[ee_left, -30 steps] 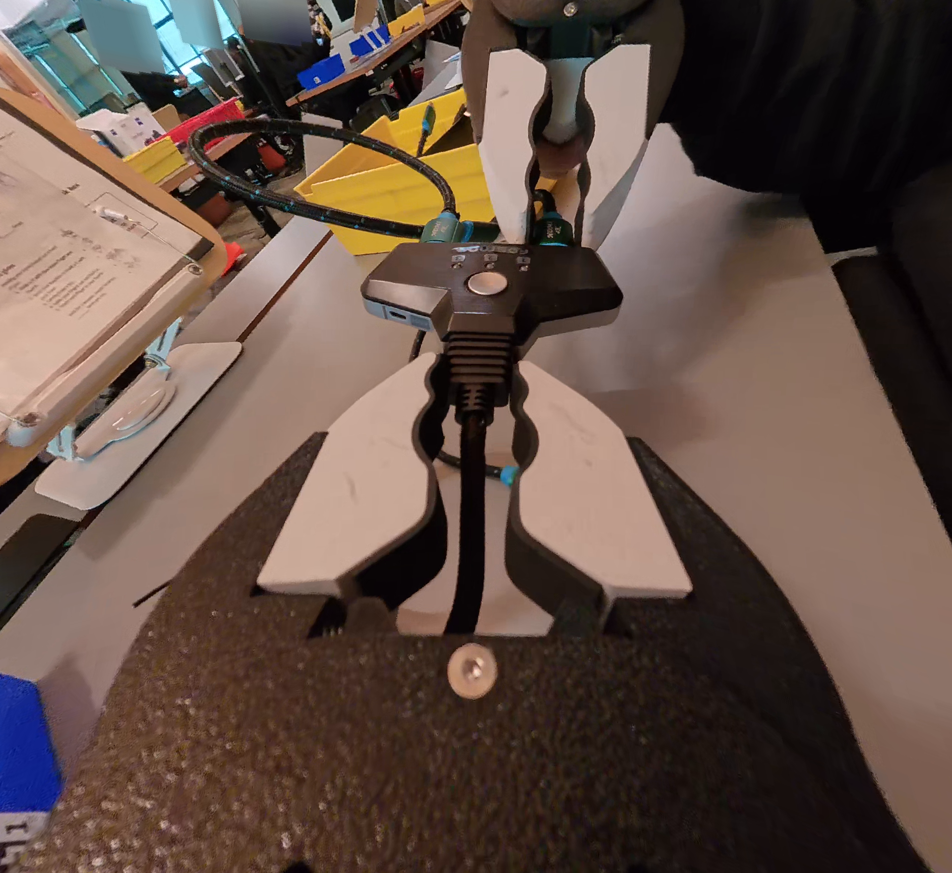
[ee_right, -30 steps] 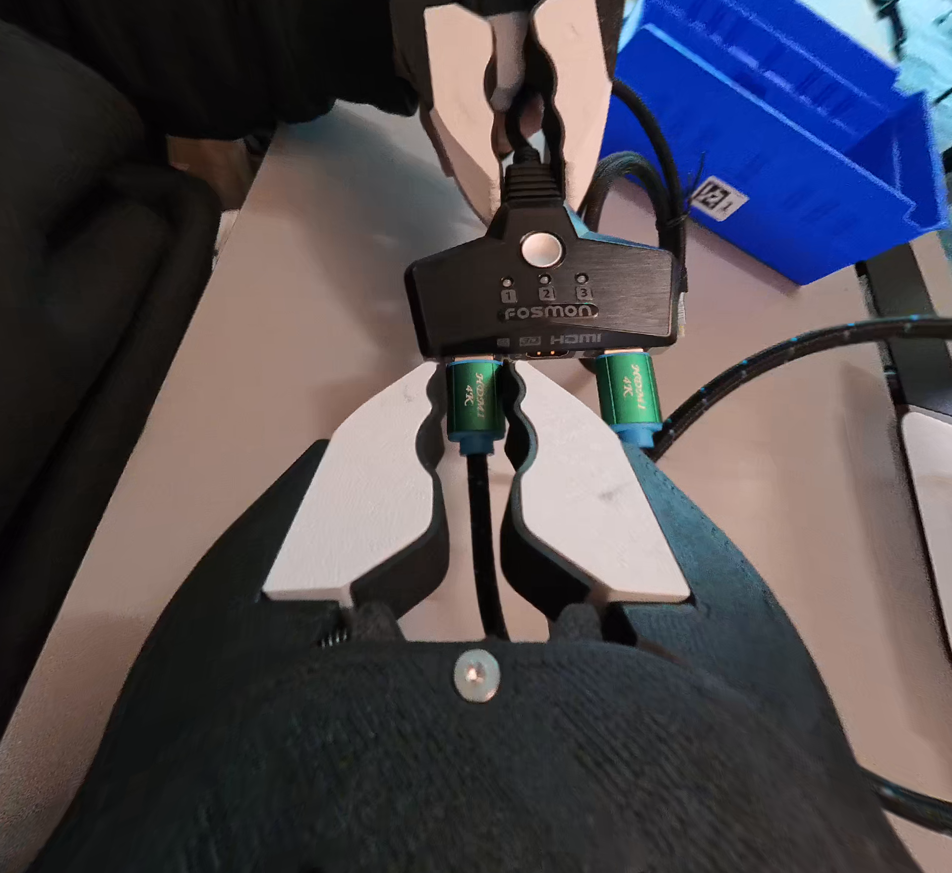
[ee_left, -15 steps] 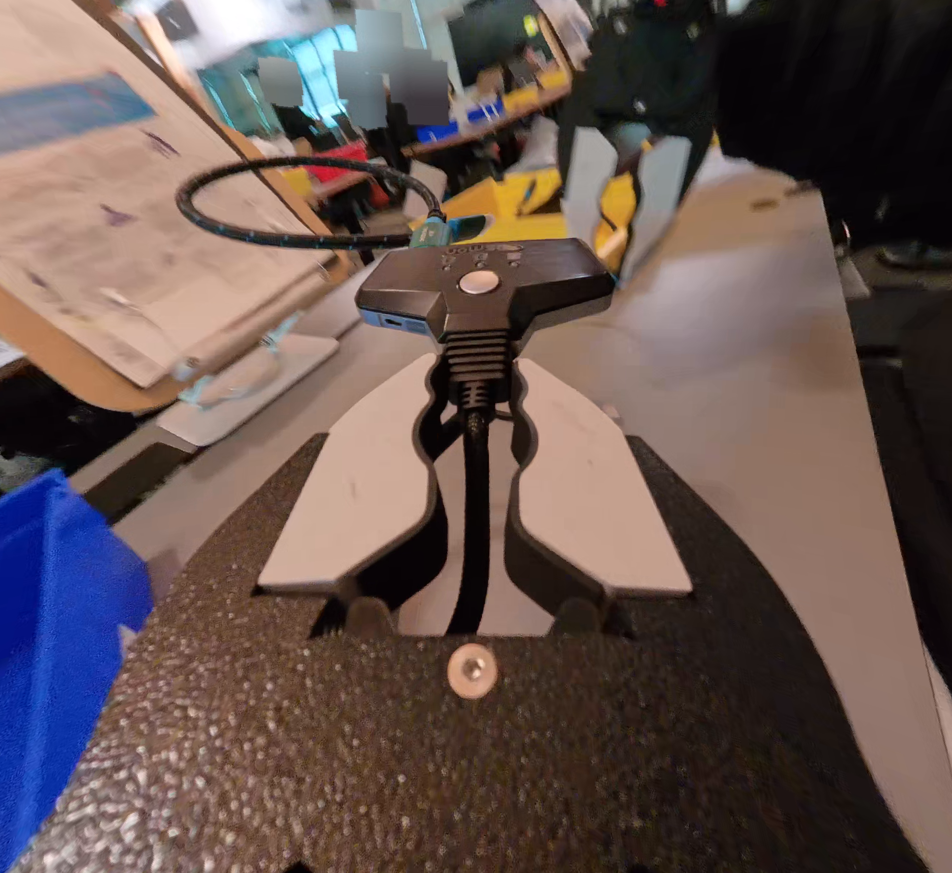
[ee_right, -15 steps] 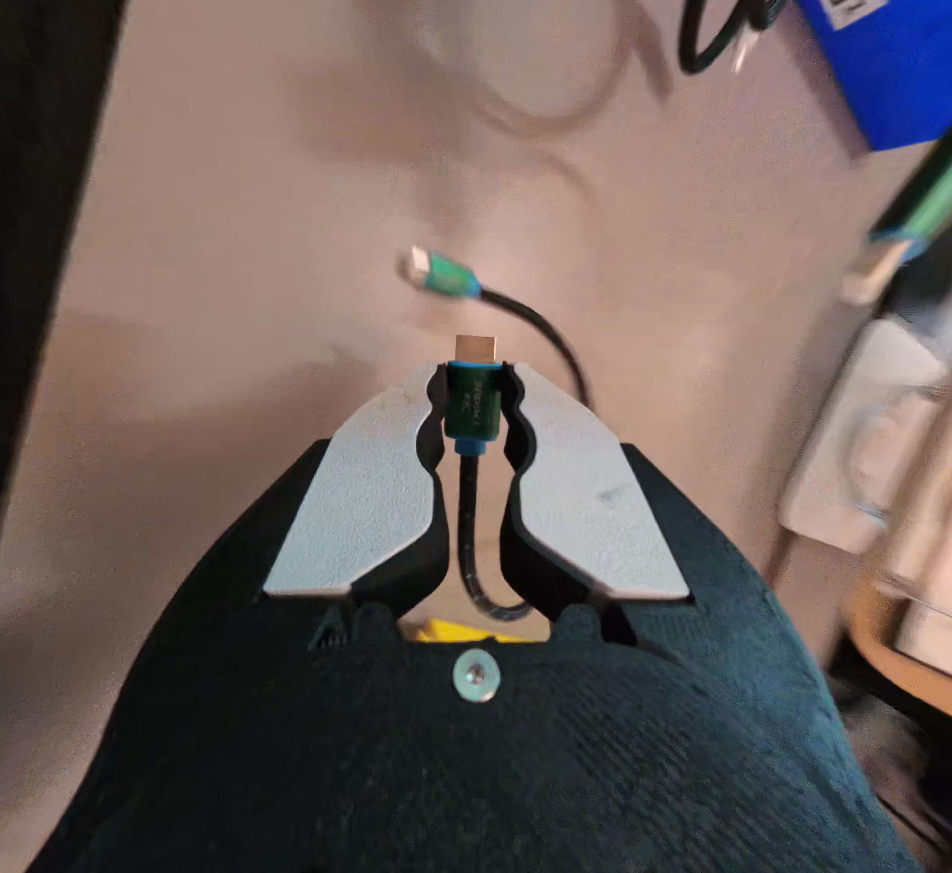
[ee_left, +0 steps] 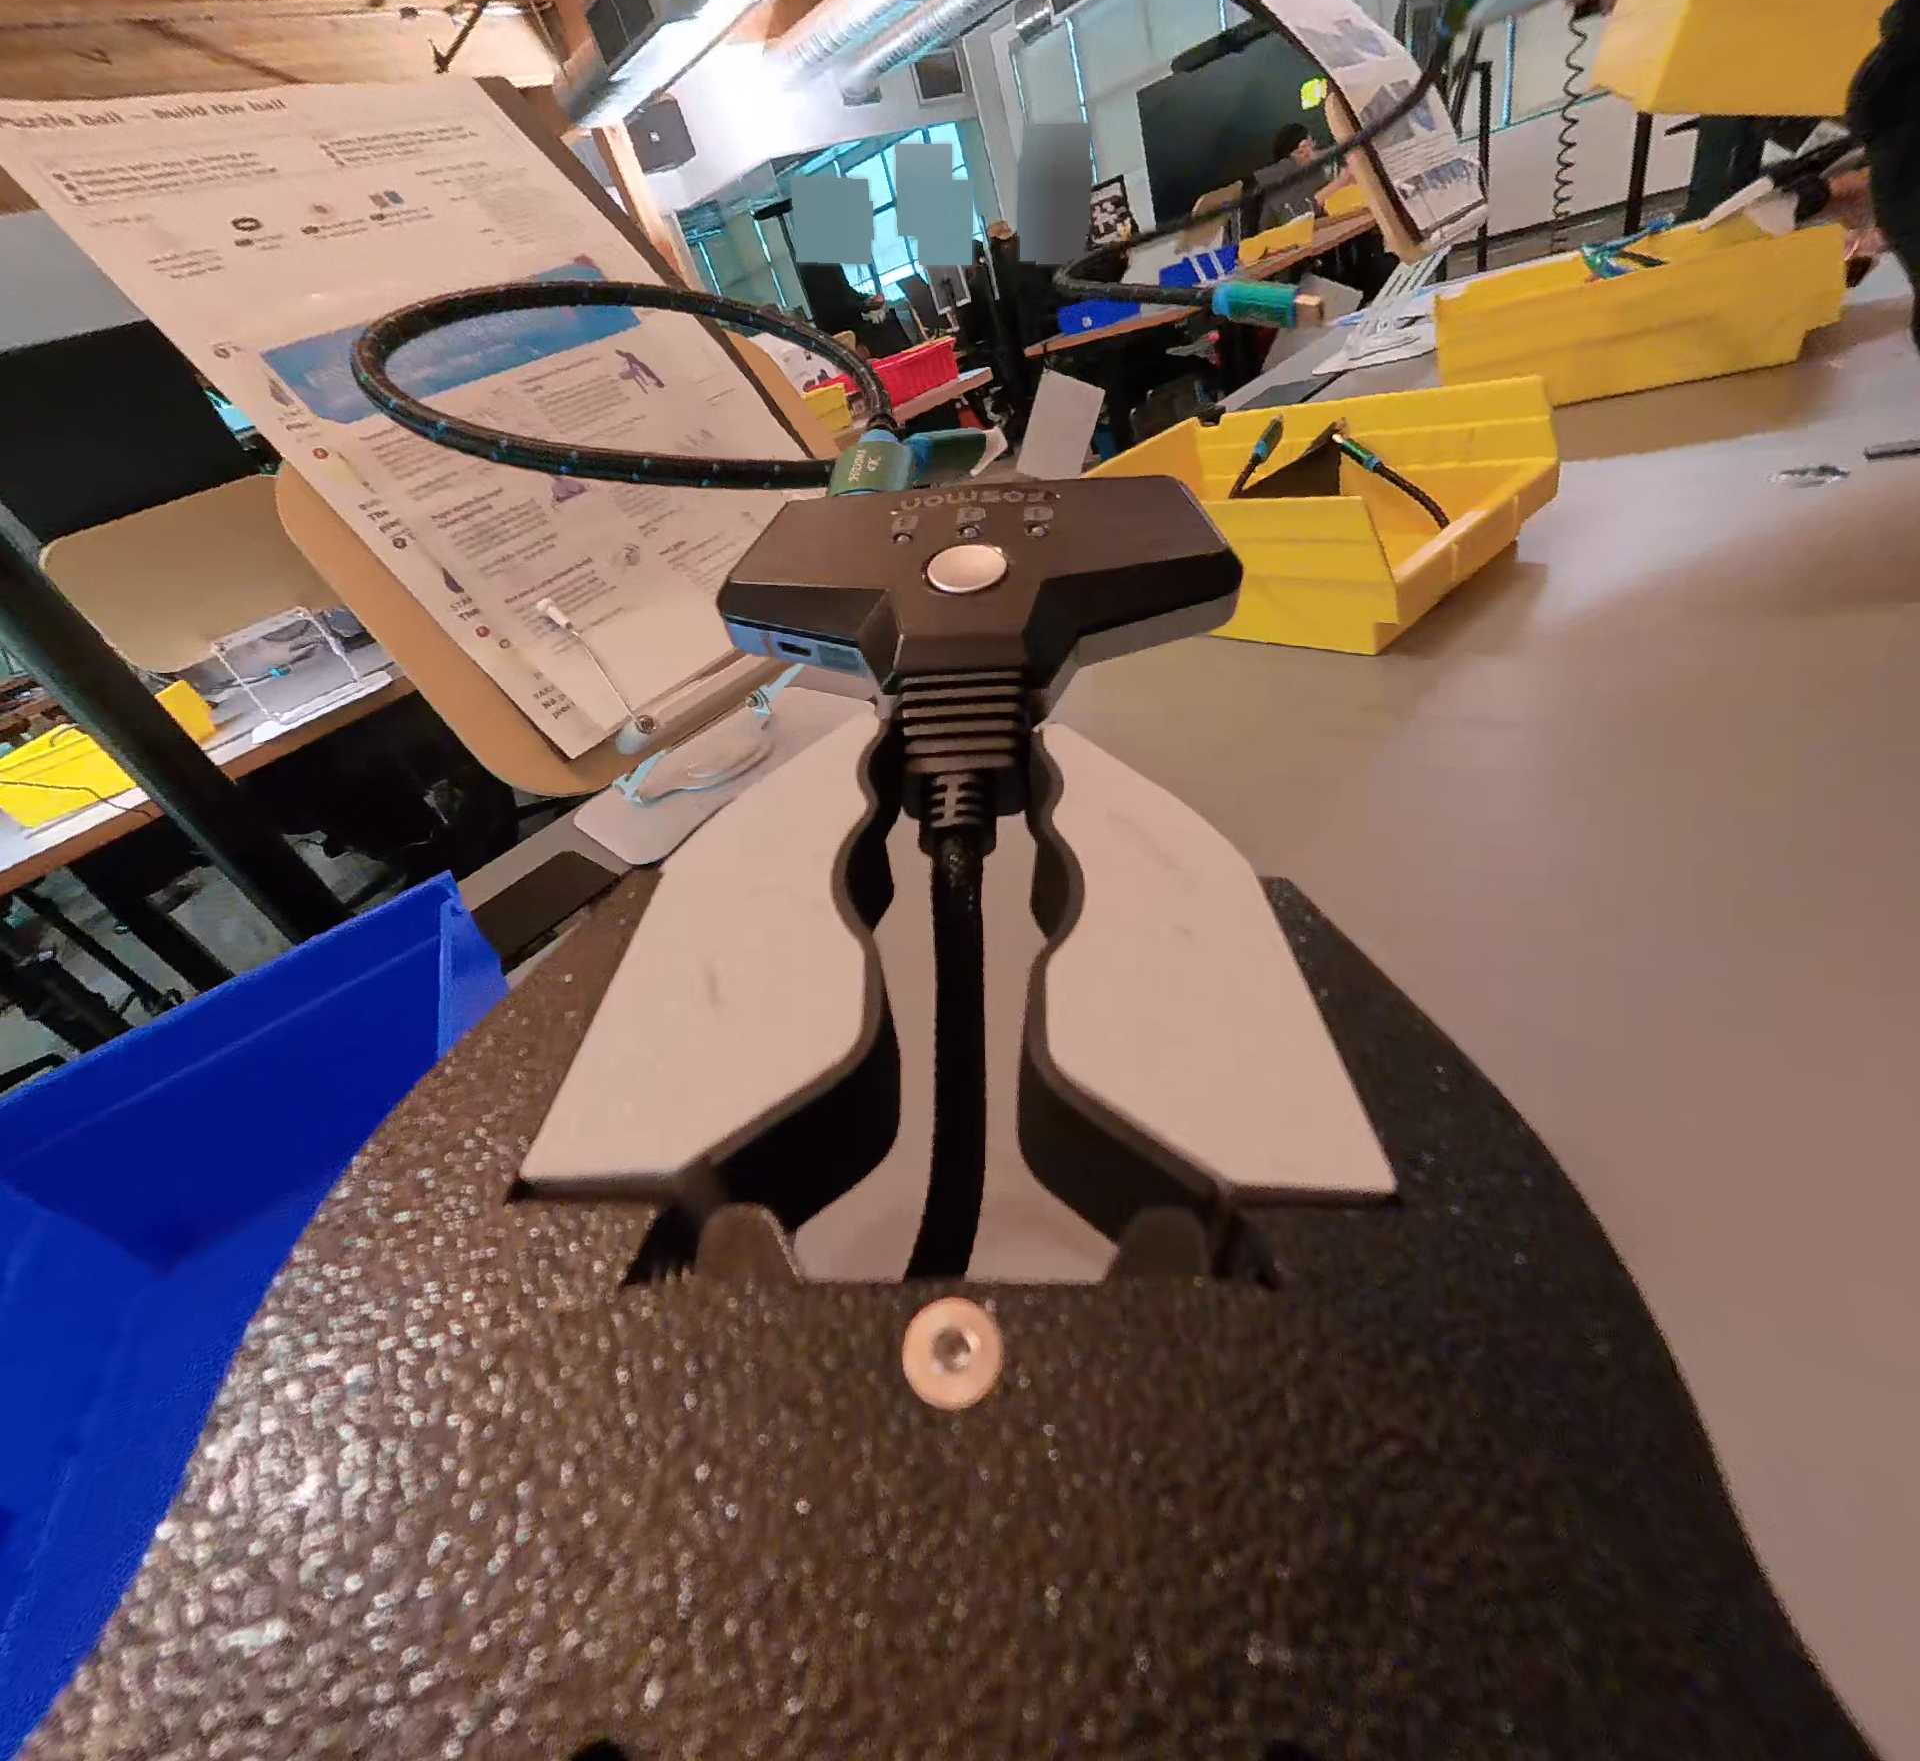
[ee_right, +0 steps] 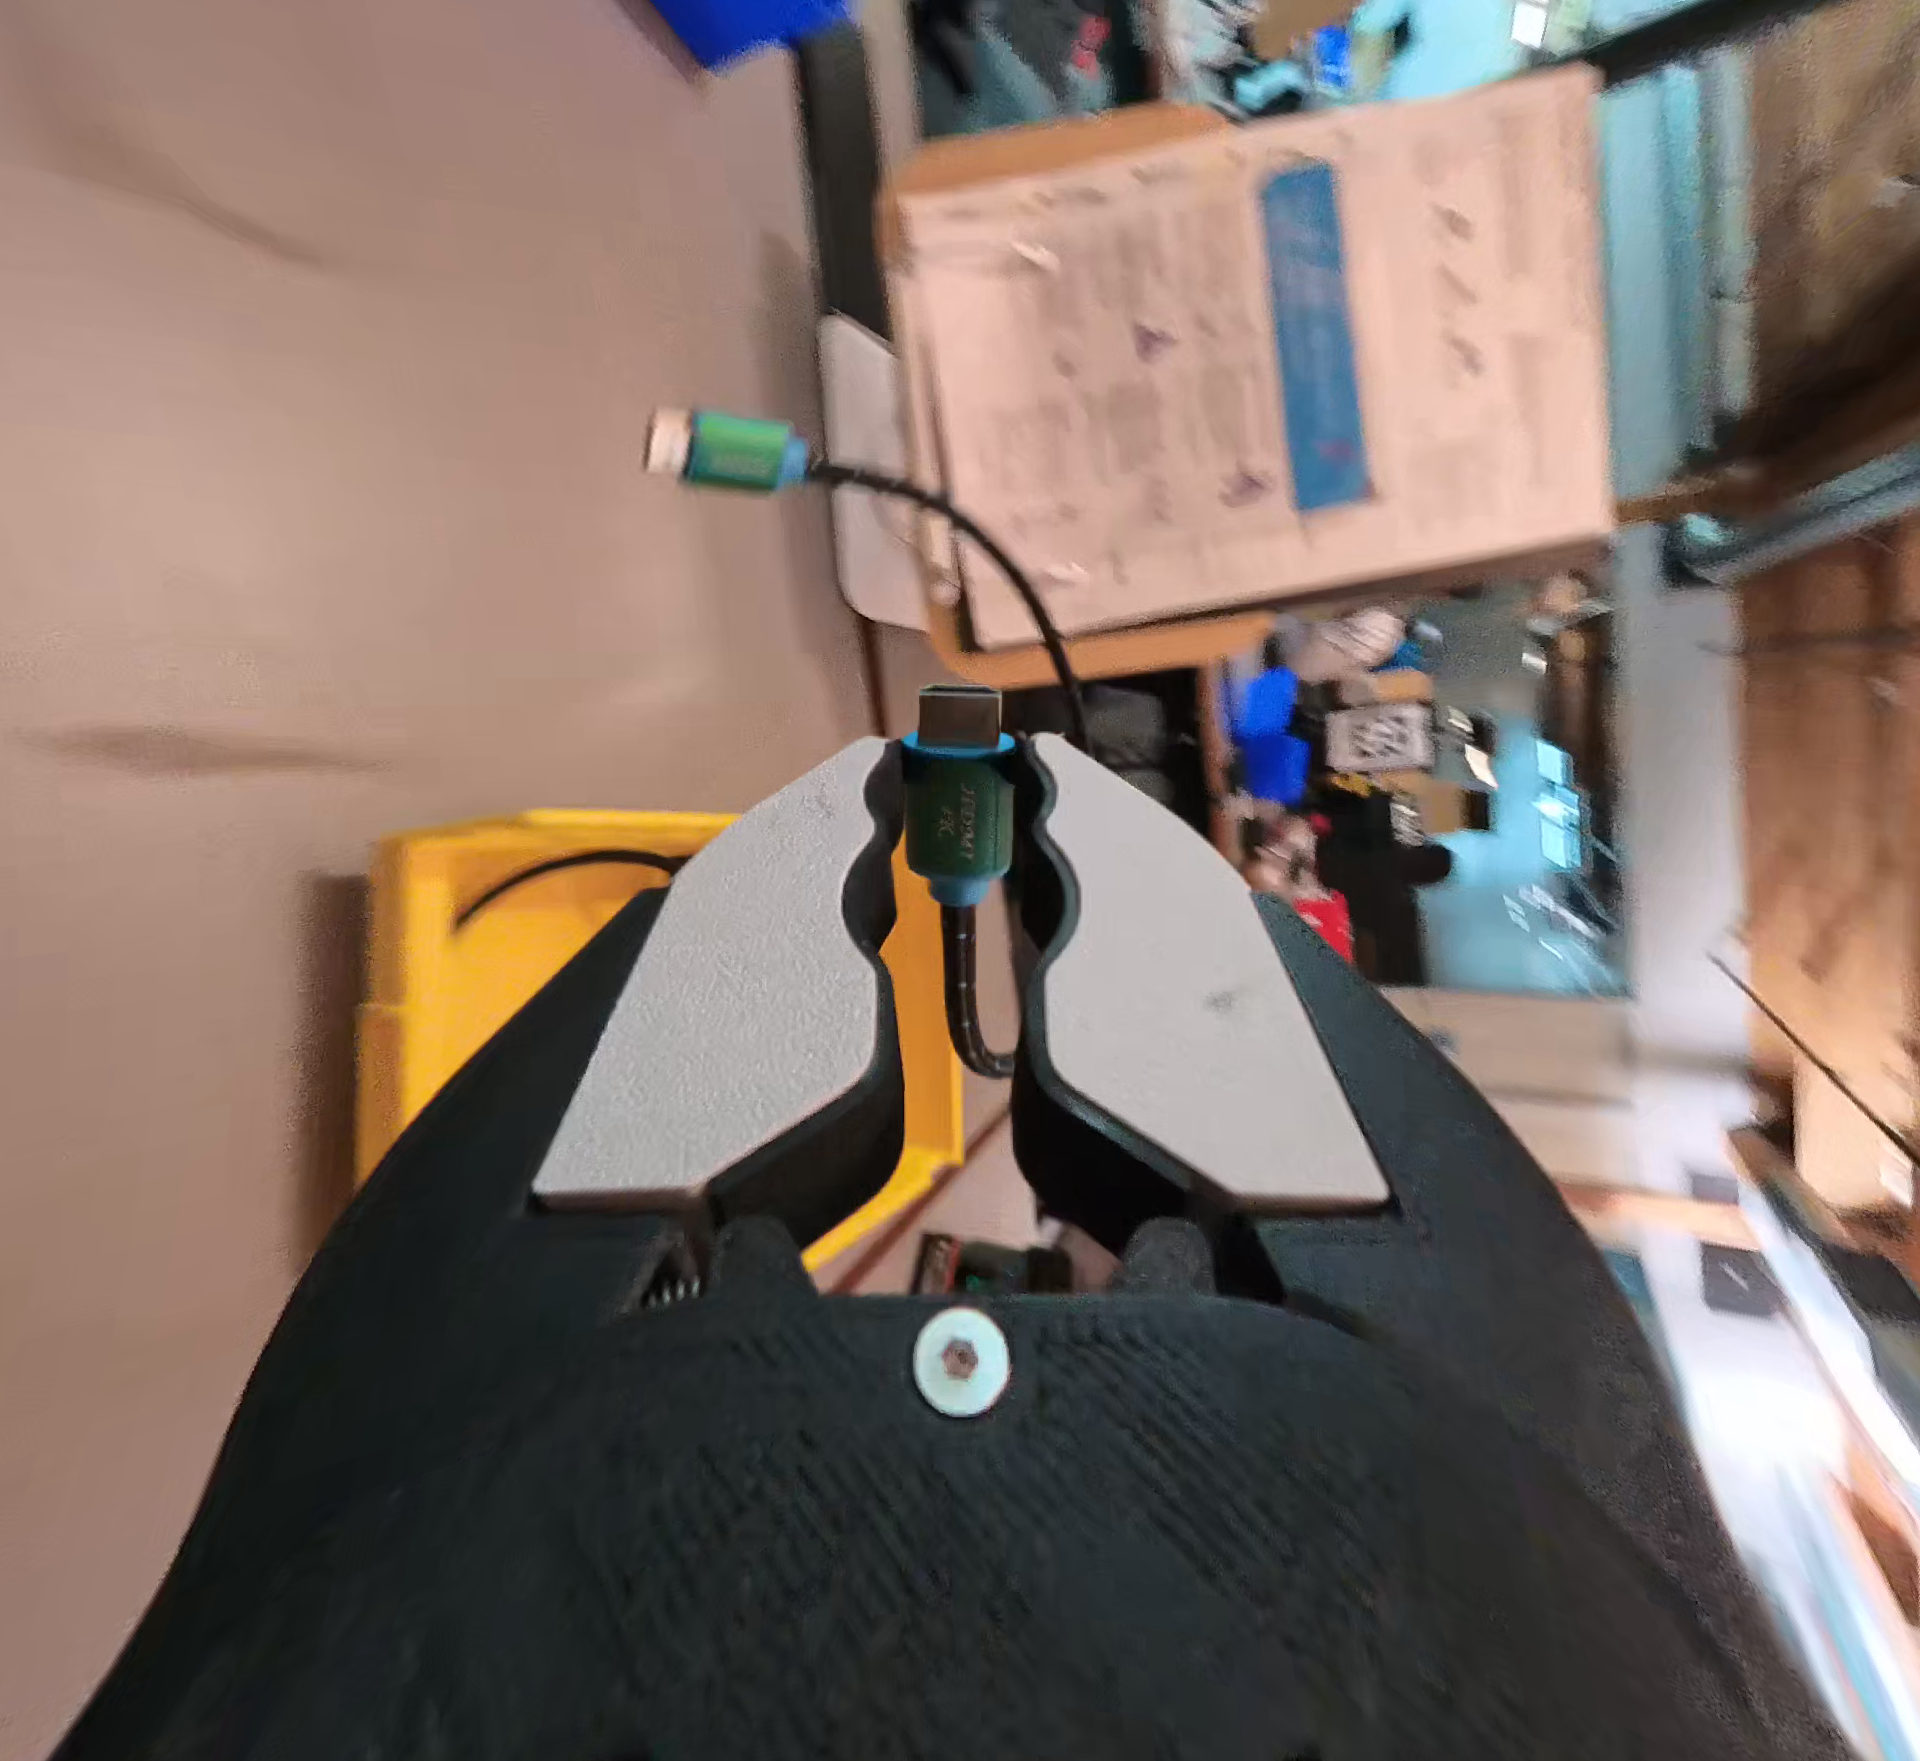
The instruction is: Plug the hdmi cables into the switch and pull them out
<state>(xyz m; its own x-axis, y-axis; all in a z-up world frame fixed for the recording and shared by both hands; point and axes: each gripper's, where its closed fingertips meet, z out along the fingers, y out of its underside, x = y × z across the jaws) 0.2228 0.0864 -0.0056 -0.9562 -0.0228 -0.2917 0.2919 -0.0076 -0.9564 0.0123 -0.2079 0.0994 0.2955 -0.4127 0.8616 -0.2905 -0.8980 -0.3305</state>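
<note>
Your left gripper (ee_left: 961, 766) is clamped on the ribbed neck of the switch (ee_left: 982, 568), holding it up off the table (ee_left: 1558, 880). One cable (ee_left: 582, 381) is plugged into its far side, looping out to the left. Your right gripper (ee_right: 958, 755) is closed on a green plug (ee_right: 956, 823) that is free of the switch, its metal tip bare; another loose plug (ee_right: 727, 452) hangs beyond it. So at least one cable is out and one is left to pull — though the right view is blurred, so I can't say where that loose plug's cable runs. The table's middle is bare. A yellow bin (ee_left: 1340, 527) sits toward the far edge, a blue bin (ee_left: 208, 1140) at the left edge beside the paper stand (ee_left: 416, 340) — keep the loop away from that stand.
</note>
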